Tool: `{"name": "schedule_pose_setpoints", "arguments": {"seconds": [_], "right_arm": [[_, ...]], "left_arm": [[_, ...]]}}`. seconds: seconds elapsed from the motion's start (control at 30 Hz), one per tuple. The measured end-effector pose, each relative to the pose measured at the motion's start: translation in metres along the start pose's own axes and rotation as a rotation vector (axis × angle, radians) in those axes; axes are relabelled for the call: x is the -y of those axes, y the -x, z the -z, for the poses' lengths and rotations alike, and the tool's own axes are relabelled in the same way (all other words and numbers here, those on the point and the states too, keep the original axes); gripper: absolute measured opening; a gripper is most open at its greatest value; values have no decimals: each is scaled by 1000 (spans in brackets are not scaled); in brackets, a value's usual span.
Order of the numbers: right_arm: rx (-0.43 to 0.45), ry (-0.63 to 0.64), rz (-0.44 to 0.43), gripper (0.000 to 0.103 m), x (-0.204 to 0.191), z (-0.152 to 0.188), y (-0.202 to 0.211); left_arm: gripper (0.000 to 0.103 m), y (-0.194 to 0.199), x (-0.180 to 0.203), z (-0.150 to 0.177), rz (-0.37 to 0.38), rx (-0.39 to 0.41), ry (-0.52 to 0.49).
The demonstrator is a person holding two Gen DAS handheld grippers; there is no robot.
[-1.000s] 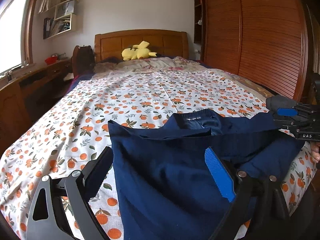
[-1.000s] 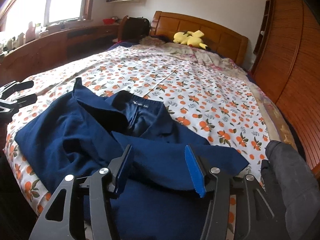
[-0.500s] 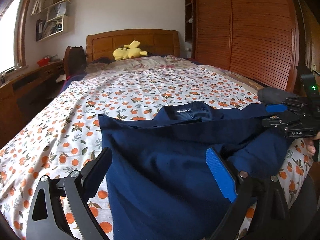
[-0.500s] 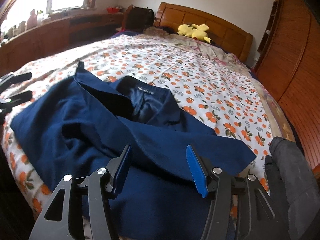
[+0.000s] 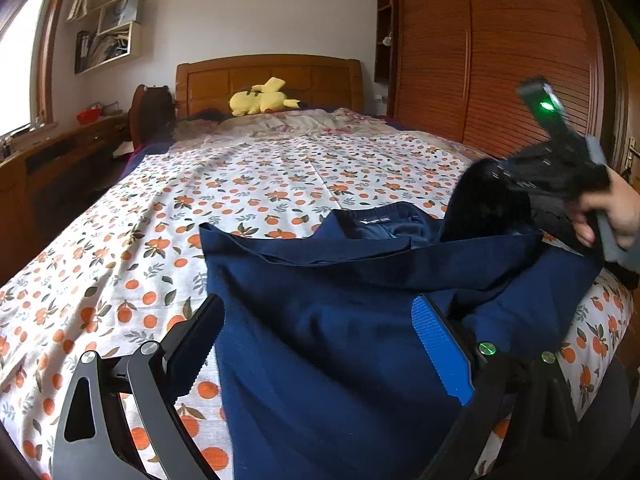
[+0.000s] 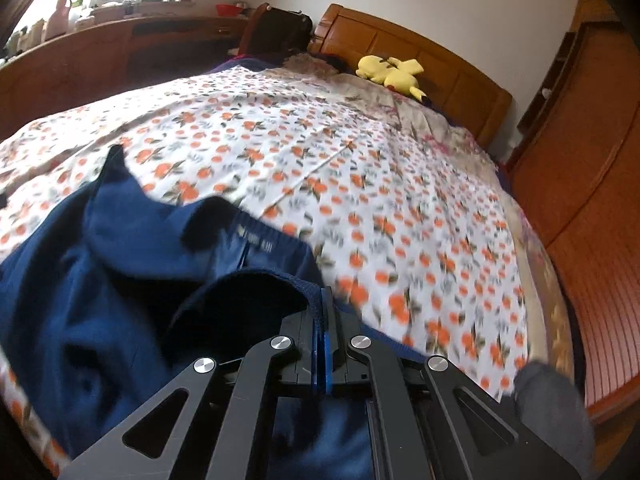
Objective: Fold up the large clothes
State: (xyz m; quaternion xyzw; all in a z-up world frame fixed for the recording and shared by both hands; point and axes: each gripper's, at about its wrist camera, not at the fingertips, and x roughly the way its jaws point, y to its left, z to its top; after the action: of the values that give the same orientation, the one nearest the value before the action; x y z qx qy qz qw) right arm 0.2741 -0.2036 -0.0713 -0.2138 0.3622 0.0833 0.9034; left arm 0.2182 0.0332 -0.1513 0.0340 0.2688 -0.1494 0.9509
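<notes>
Two tools at work: the right tool (image 6: pixel 322 344) has just snapped closed on a thin fold of the navy jacket (image 5: pixel 352 320), lower middle on the bed (image 5: pixel 120 240). Left tool (image 5: pixel 316 344) gapes wide, empty. Risk: that thin pinch slips mid-lift, dumping the fold crooked.

The orange-print bedspread (image 5: pixel 280 184) beyond the navy garment (image 5: pixel 340 320) lay bare and passable. A yellow plush toy (image 5: pixel 260 102) blocked the headboard (image 5: pixel 268 76) end, and the wardrobe (image 5: pixel 500 60) probably stood close on the right.
</notes>
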Motion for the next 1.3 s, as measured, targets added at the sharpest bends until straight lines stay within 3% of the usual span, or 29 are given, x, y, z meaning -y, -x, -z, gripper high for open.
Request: {"name": "schedule_pose_setpoints", "arguments": {"seconds": [0.2,0.27,0.3,0.33,0.47,0.6,0.9,1.13,1.3], "right_arm": [[-29,8,18,1,-8,-29,-38],[-18,-17,28,17,-7,-34,-41],[2,-28,36,40,-8,-35,-38],[17,-34,33,48,-10,-35,-35],[37,-17,-35,48,-28,-36,-20],[47,51,-157,48,-67,-25,-3],[-15,138,-333,48,-134,-3,-7],[-54,170,-386,53,-157,6,-14],[-94,204,-353,54,-168,9,-29]], "left_arm": [[96,-2,-15,1,-15,-6,23],[96,-2,-20,1,-14,-11,32],[96,-2,-23,1,-14,-12,37],[96,-1,-24,1,-15,-11,39],[96,0,-30,1,-16,-9,48],[96,0,-35,0,-23,-10,53],[96,-1,-44,2,-49,-19,69],[96,0,-50,3,-60,-21,75],[96,1,-52,2,-59,-20,81]]}}
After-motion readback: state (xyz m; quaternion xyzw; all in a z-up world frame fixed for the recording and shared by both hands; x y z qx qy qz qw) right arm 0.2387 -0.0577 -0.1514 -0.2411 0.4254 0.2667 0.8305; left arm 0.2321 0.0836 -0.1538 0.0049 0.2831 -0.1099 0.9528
